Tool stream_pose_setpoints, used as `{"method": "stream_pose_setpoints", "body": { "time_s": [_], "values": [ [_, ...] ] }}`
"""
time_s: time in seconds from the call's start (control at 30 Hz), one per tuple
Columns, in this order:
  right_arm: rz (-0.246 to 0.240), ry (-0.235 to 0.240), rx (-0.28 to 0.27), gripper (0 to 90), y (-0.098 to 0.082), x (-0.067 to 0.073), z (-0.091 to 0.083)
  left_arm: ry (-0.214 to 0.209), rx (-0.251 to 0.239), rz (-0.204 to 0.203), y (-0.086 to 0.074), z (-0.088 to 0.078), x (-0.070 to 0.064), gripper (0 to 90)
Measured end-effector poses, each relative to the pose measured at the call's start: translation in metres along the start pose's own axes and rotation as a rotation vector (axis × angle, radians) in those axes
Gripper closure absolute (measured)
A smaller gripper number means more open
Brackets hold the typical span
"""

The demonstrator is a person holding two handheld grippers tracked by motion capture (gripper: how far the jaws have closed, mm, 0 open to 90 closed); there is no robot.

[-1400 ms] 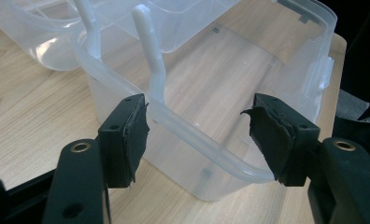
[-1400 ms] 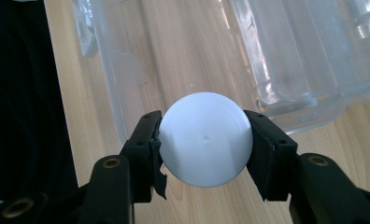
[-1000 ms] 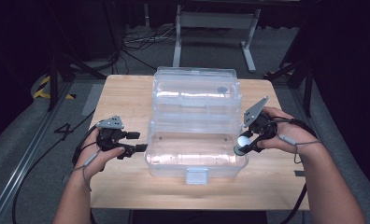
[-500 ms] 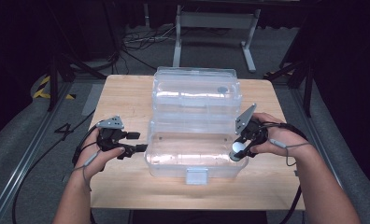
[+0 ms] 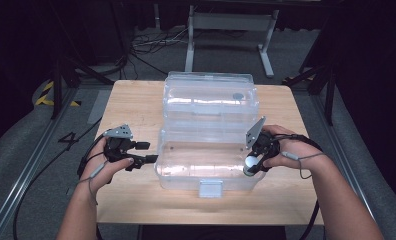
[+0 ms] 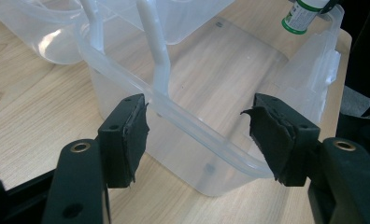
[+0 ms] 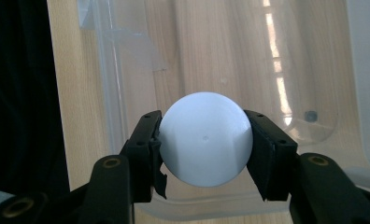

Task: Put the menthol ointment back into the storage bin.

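Observation:
A clear plastic box (image 5: 206, 162) stands open on the wooden table (image 5: 136, 100), its lid (image 5: 211, 97) folded back behind it. My right gripper (image 5: 251, 165) is shut on a white bottle (image 5: 250, 161) with a green-banded label (image 6: 299, 17), held bottom-down over the box's right end. In the right gripper view both pads press the bottle's round white bottom (image 7: 205, 139), with the box floor (image 7: 230, 56) below. My left gripper (image 5: 148, 152) is at the box's left end. Its jaws stand open on either side of the end rim (image 6: 188, 128), gripping nothing.
The box's front latch (image 5: 210, 188) hangs toward the table's near edge. Beyond the table are a metal stand (image 5: 226, 30) and cables (image 5: 146, 45) on the dark floor. Bare tabletop lies on both sides of the box.
My right gripper has sunk a little and shifted left with the bottle, further over the box's right end. The left gripper has stayed put.

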State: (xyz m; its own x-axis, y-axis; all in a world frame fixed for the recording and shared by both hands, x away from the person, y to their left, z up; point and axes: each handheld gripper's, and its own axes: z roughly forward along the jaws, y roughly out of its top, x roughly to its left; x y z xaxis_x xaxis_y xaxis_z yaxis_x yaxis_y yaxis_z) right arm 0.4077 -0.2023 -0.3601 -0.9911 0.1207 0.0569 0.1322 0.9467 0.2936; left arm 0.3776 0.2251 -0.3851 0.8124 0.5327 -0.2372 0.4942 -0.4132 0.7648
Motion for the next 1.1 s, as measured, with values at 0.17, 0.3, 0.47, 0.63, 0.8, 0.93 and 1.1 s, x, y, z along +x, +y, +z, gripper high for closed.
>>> {"method": "stream_pose_setpoints", "body": {
  "time_s": [0.17, 0.3, 0.47, 0.63, 0.8, 0.93, 1.1],
  "values": [
    [0.005, 0.008, 0.004, 50.2, 0.002, 0.000, 0.005, -0.001, 0.001, 0.000, 0.000, 0.000, 0.000, 37.6],
    [-0.011, 0.010, 0.018, 50.2, 0.003, -0.001, 0.011, 0.000, 0.002, 0.001, 0.000, 0.000, 0.000, 37.5],
    [-0.016, 0.017, 0.033, 50.2, 0.005, 0.000, 0.016, -0.001, 0.004, -0.003, -0.001, 0.000, 0.001, 37.5],
    [-0.024, 0.020, 0.043, 50.2, 0.007, -0.001, 0.023, 0.000, 0.005, -0.005, -0.001, 0.000, 0.001, 37.5],
    [-0.023, 0.029, 0.057, 50.2, 0.009, -0.001, 0.028, -0.001, 0.006, -0.004, -0.001, 0.000, 0.001, 37.5],
    [-0.025, 0.032, 0.057, 50.2, 0.009, -0.002, 0.031, 0.000, 0.004, -0.004, -0.001, -0.001, 0.001, 37.5],
    [-0.027, 0.029, 0.064, 50.2, 0.009, -0.002, 0.034, -0.001, 0.005, -0.003, -0.001, -0.001, 0.001, 37.5]
  ]
}}
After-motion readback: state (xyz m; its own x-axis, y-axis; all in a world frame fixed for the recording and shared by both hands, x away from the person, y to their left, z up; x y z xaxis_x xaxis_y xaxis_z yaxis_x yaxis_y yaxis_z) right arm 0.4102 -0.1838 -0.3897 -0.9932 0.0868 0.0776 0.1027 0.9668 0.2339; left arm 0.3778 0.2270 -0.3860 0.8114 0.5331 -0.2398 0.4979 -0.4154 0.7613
